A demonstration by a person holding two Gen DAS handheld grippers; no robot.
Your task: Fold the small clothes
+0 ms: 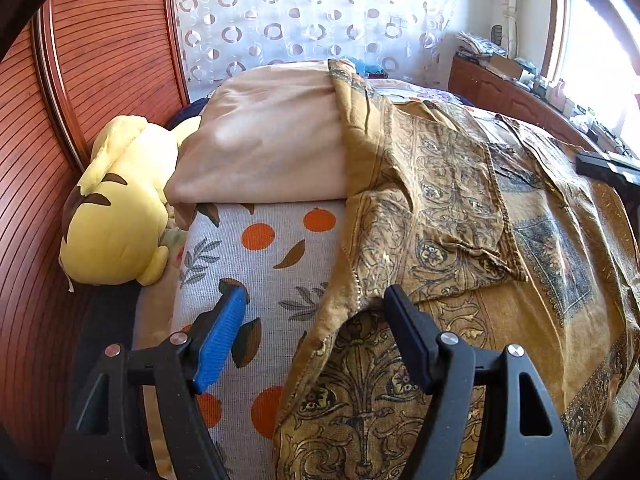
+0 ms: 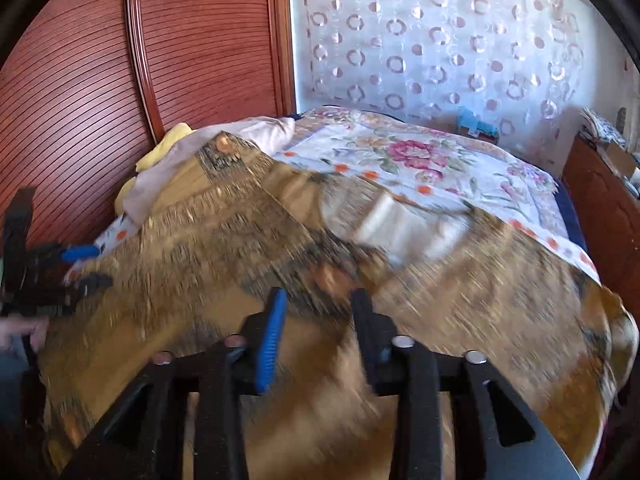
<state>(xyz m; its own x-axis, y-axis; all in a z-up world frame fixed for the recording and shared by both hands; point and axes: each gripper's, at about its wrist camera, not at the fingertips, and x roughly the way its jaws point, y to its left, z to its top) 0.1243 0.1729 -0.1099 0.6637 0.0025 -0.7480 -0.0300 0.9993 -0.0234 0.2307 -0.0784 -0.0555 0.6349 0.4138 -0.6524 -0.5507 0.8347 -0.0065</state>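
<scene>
A golden-brown cloth with blue-grey ornament [image 1: 440, 208] lies spread over the bed, and part of it is folded back on itself. My left gripper [image 1: 316, 296] hangs open over its left edge. That edge runs between the blue pad [image 1: 224, 336] and the dark pad [image 1: 408, 336], and neither pad presses on it. In the right wrist view the same cloth [image 2: 240, 232] is smeared by motion blur. My right gripper [image 2: 320, 296] sits low over its near part, jaws apart with a gap and nothing pinched. The left gripper [image 2: 80, 264] shows at the far left, with a hand [image 2: 20, 332] behind it.
A yellow plush toy [image 1: 116, 216] and a beige pillow [image 1: 264, 140] lie by the slatted wooden wall [image 1: 100, 48]. Under the cloth are an orange-print sheet [image 1: 260, 264] and a floral blanket [image 2: 420, 156]. A cluttered wooden cabinet [image 1: 500, 88] stands at the right, under the window.
</scene>
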